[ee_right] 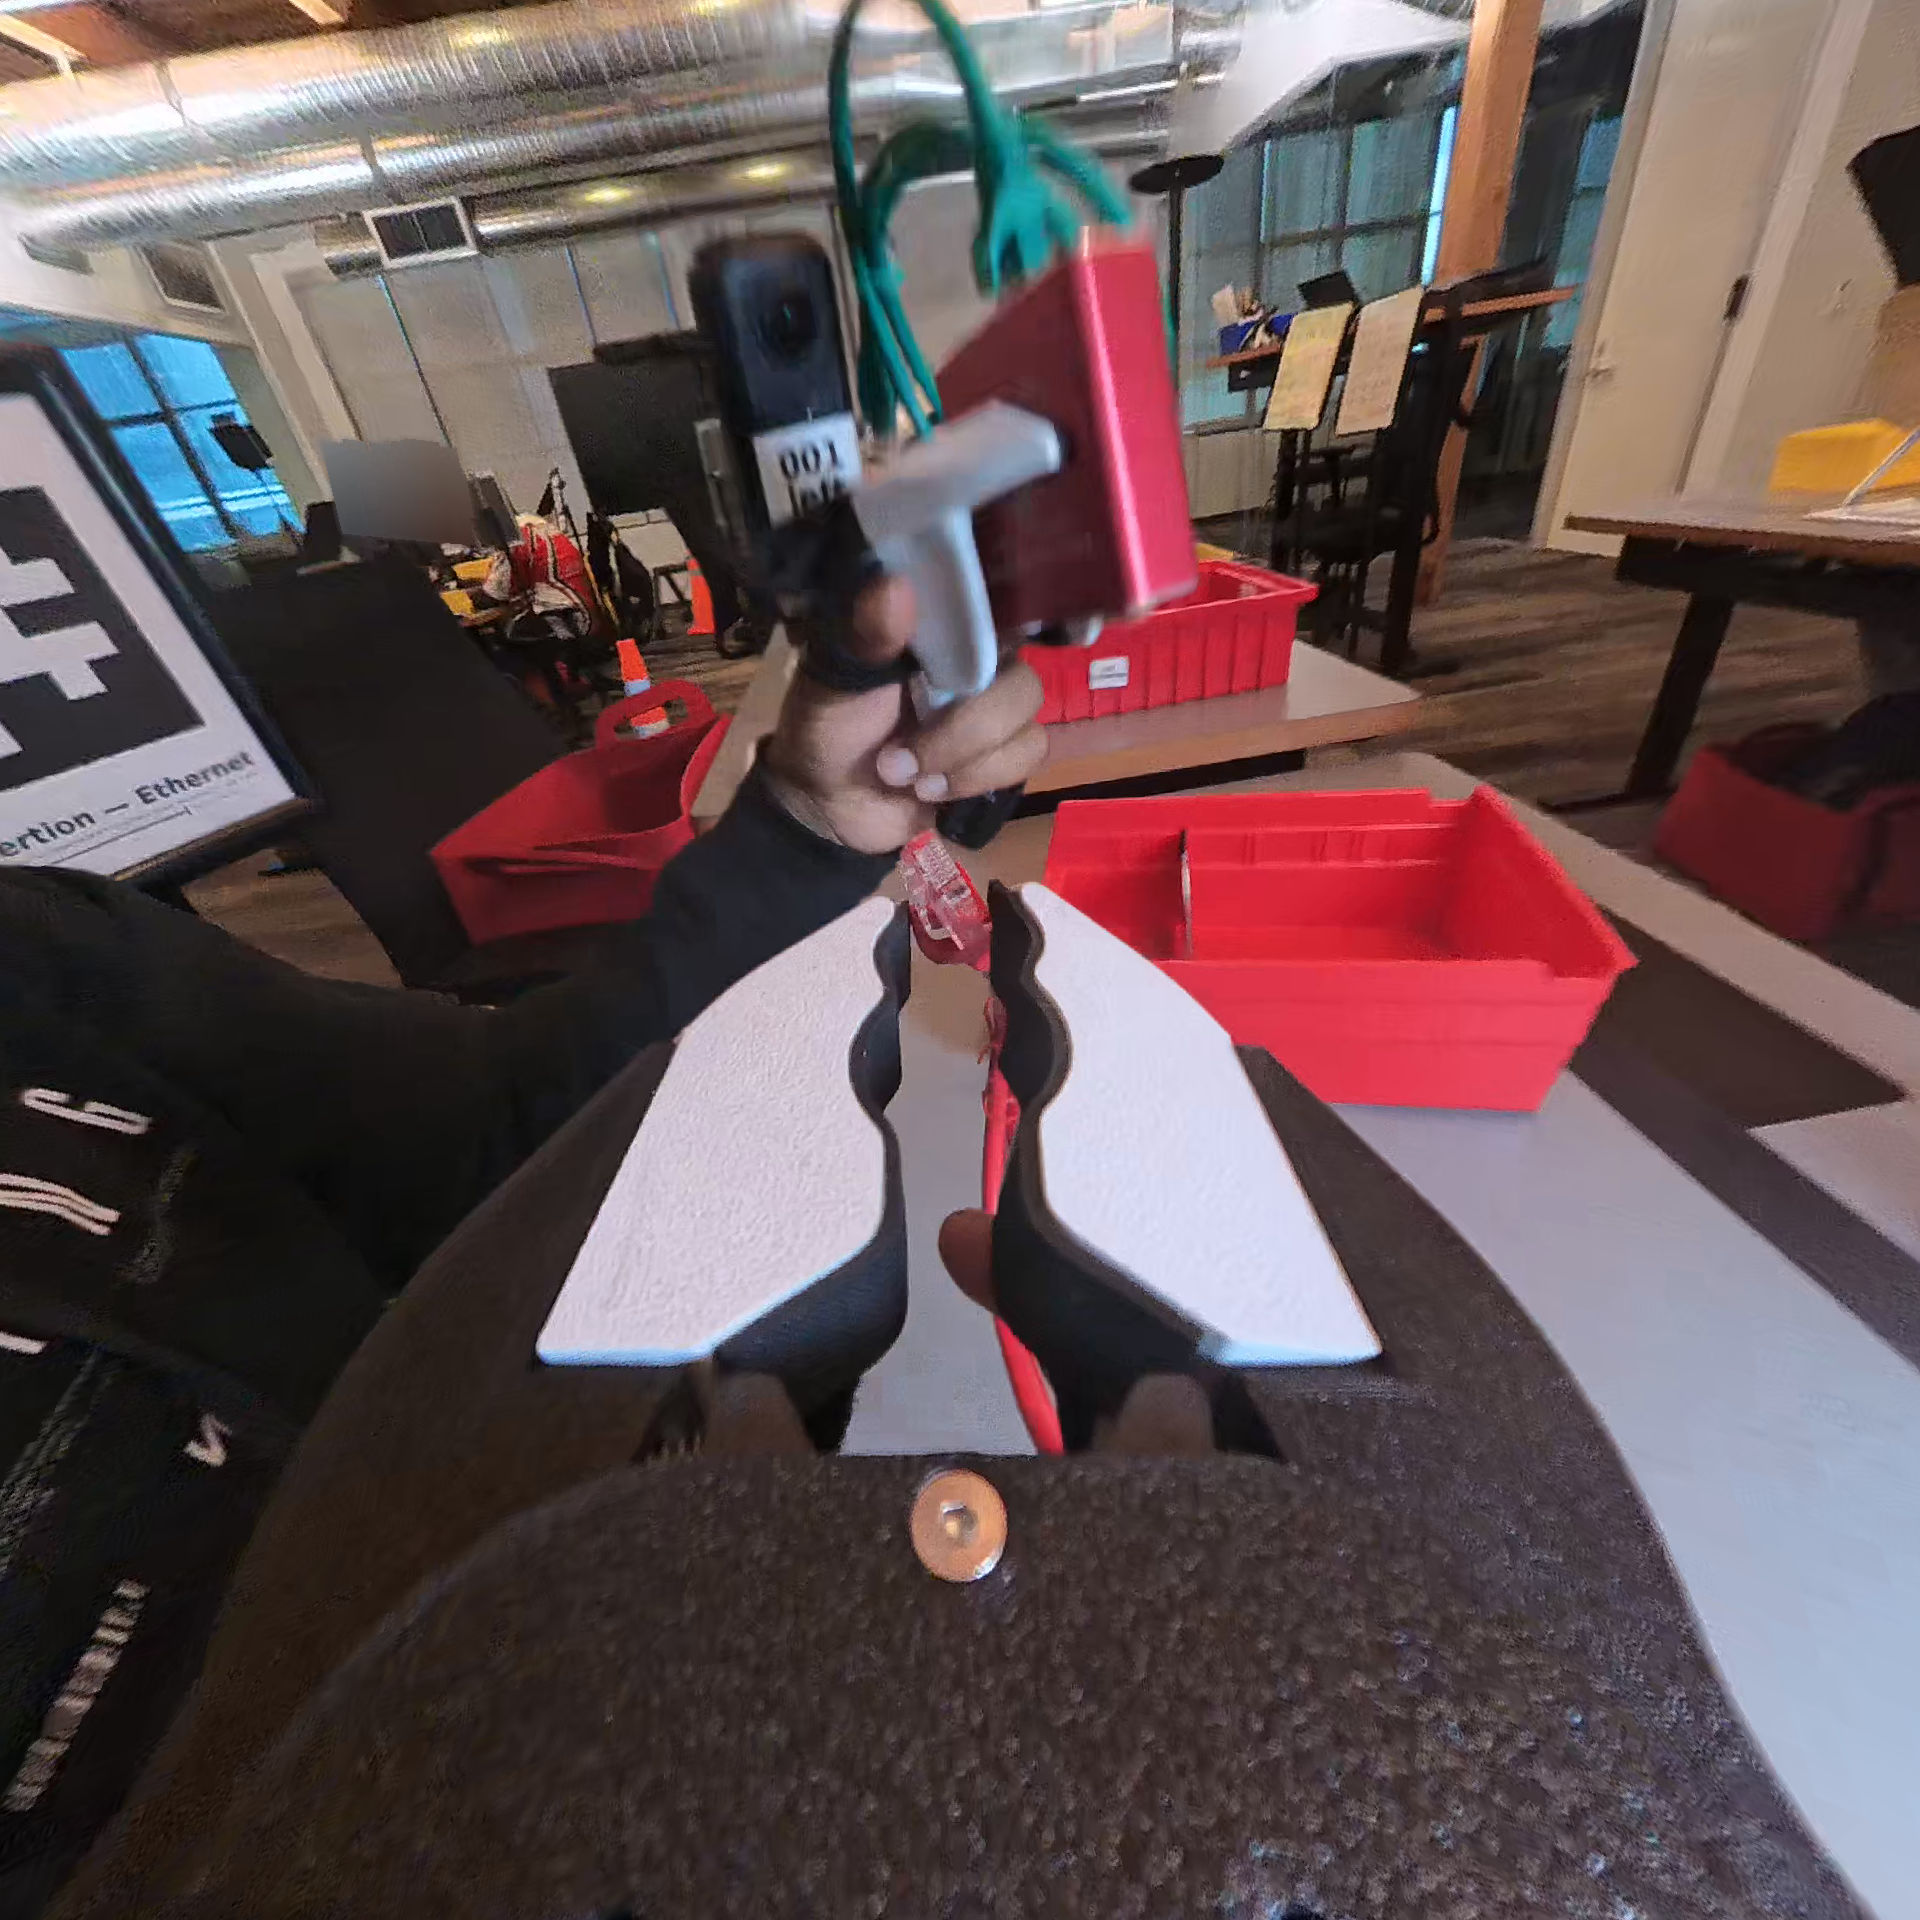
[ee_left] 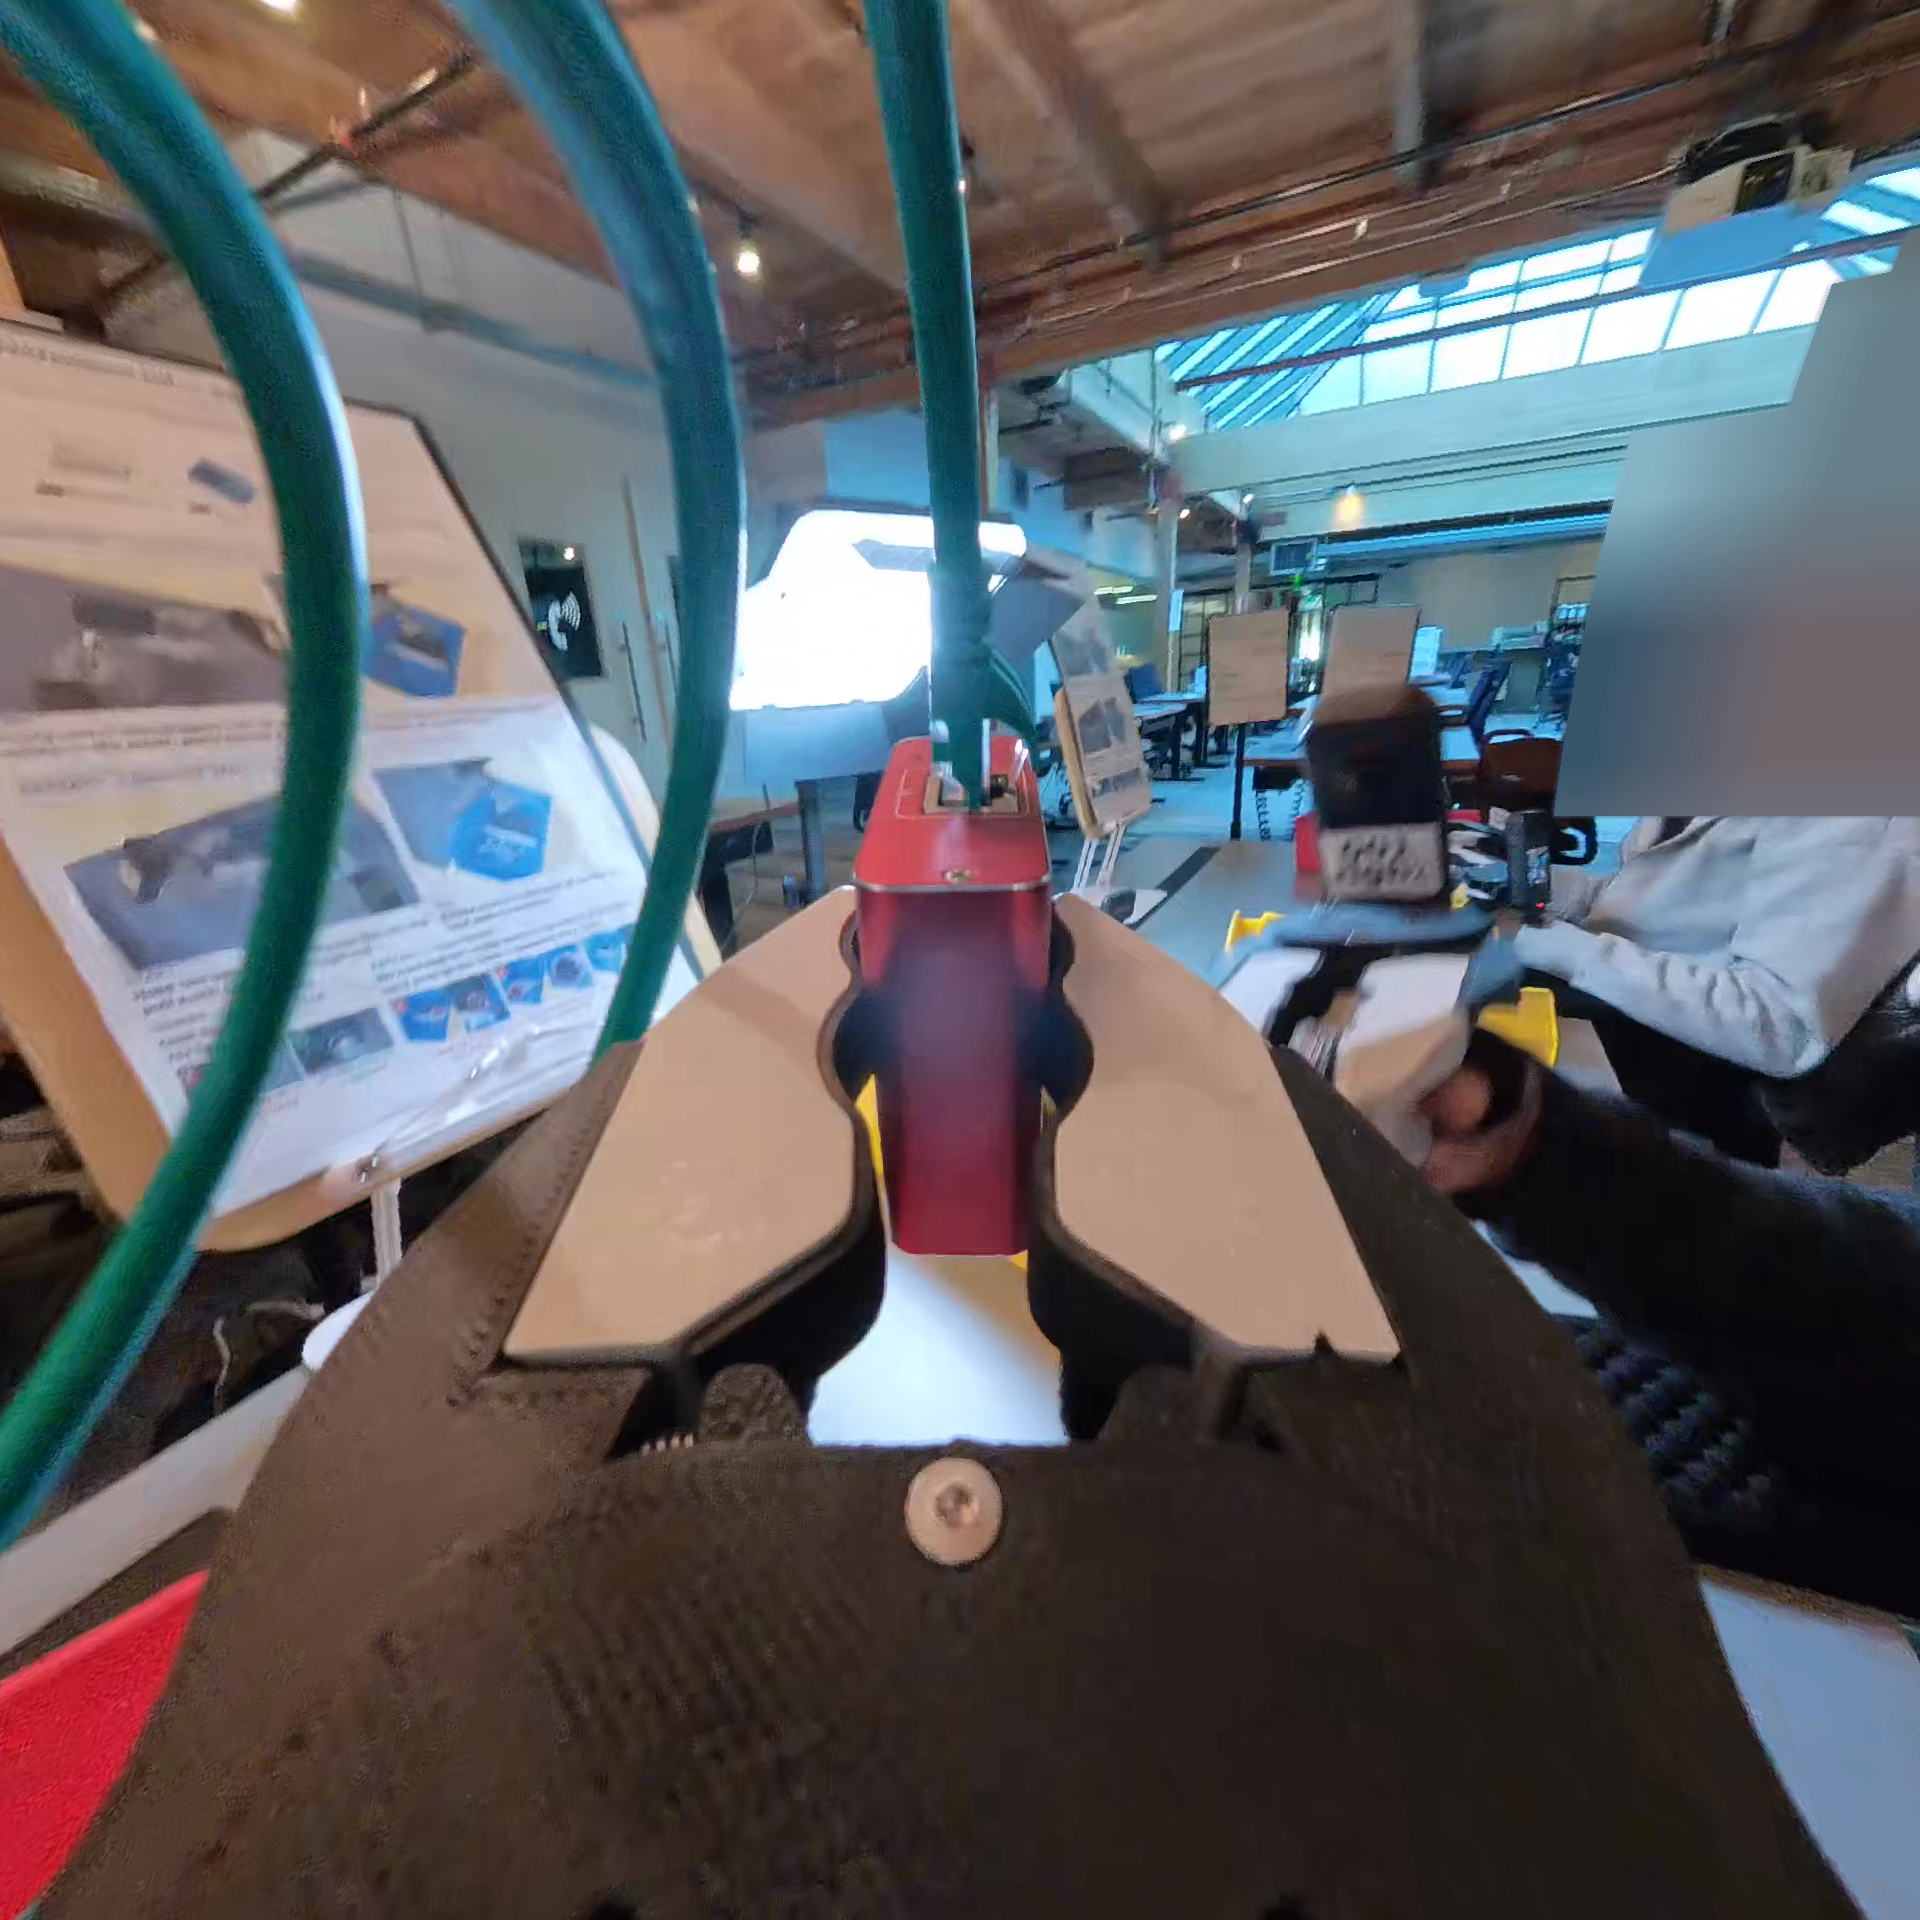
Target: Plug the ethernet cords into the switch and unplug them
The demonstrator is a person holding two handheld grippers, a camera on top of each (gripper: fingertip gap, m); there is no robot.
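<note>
Red metal box-shaped switch (ee_left: 951,997) stands upright, lifted off the grey bench (ee_right: 1621,1299) and clamped between the left tool's (ee_left: 951,925) fingers, with green ethernet cords (ee_left: 940,416) plugged into its top ports and looping overhead. The right tool (ee_right: 948,914) grips a red ethernet cord (ee_right: 1003,1164), its clear plug (ee_right: 940,883) protruding at the fingertips, near a red plastic bin (ee_right: 1340,997).

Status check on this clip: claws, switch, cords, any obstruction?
Left claw shut on red switch, held aloft. Green cords plugged in. Right claw shut on red cord, plug forward, short of the switch. Nothing between them.
</note>
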